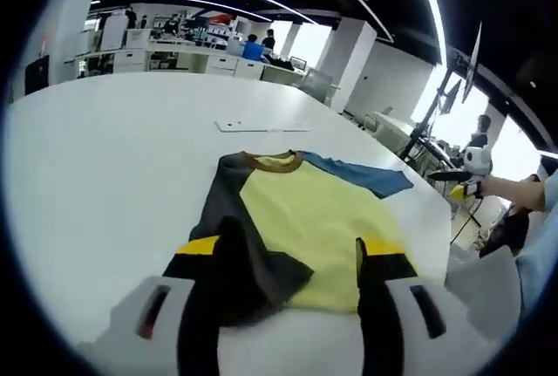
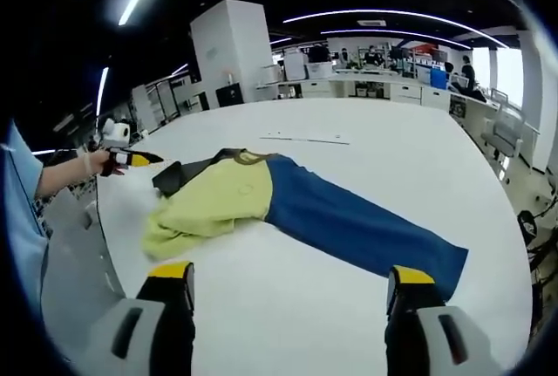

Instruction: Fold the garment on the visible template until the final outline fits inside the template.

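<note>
One garment [image 1: 301, 223], yellow body with one blue sleeve and one dark sleeve, lies partly folded on the white table [image 1: 105, 158]. Left gripper [image 1: 296, 280]: two jaws spread wide, hovering over the garment's near edge, nothing pinched. Right gripper [image 2: 288, 293]: two jaws spread, empty, just short of the blue sleeve [image 2: 357, 219].

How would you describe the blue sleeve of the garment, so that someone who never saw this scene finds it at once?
Start from the large white table. On it lies one garment with a yellow body and a dark sleeve. The blue sleeve stretches flat from the yellow body across the table; it is the only blue part, long and spread out, while the yellow part is bunched.
</note>
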